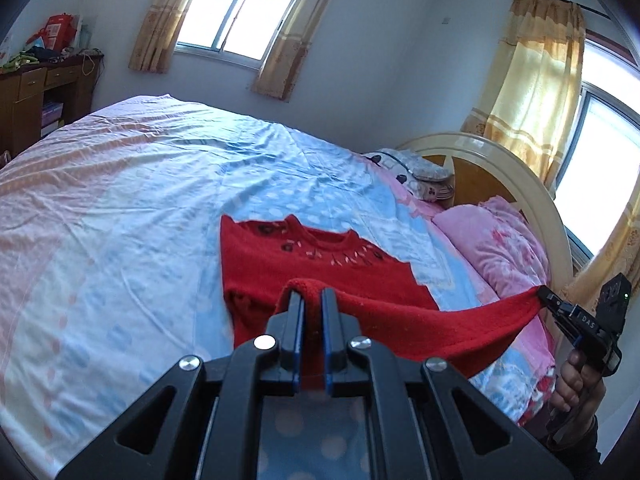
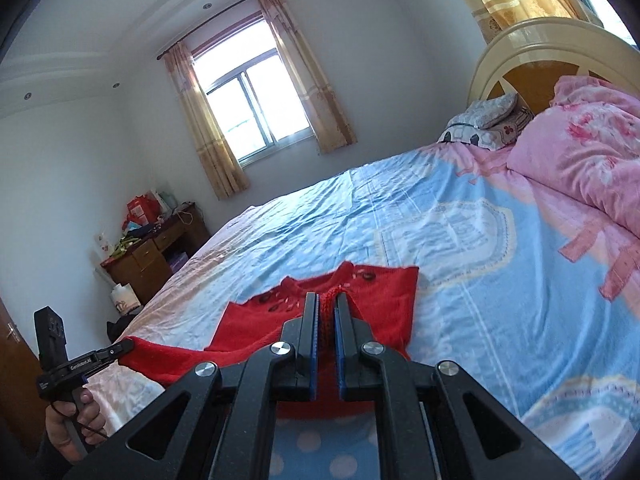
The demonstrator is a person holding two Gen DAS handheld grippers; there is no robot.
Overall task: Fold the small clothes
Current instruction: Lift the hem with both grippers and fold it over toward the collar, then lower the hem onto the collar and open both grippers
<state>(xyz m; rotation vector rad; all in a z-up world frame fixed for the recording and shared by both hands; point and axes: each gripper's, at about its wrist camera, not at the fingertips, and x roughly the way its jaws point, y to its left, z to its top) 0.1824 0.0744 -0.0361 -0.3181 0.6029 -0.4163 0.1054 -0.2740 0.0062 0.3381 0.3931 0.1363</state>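
So both my grippers were clamped on the red sweater (image 1: 304, 264), one at each bottom corner. My left gripper (image 1: 308, 294) had its jaws pinched together on a bunched bit of hem, w/ red knit poking out over the fingertips, and my right gripper (image 2: 326, 300) was pinched the same way on the other corner. Between the two, the hem hung lifted off the bed sheet (image 1: 120, 200) in a sagging red band (taut near the grips, drooping in the middle). The upper part of the sweater, neckline and dark embroidered flowers incl., lay flat on the blue-and-pink sheet, collar pointing away from me. From the left cam I could see the right gripper at the far right edge, a hand (image 1: 576, 384) wrapped around its handle; from the right cam the left gripper sat low at the left edge, also hand-held. A pink floral quilt (image 2: 588, 148) was heaped near the headboard (image 2: 540, 40), well apart from the sweater, beside a couple of pillows (image 2: 484, 120).
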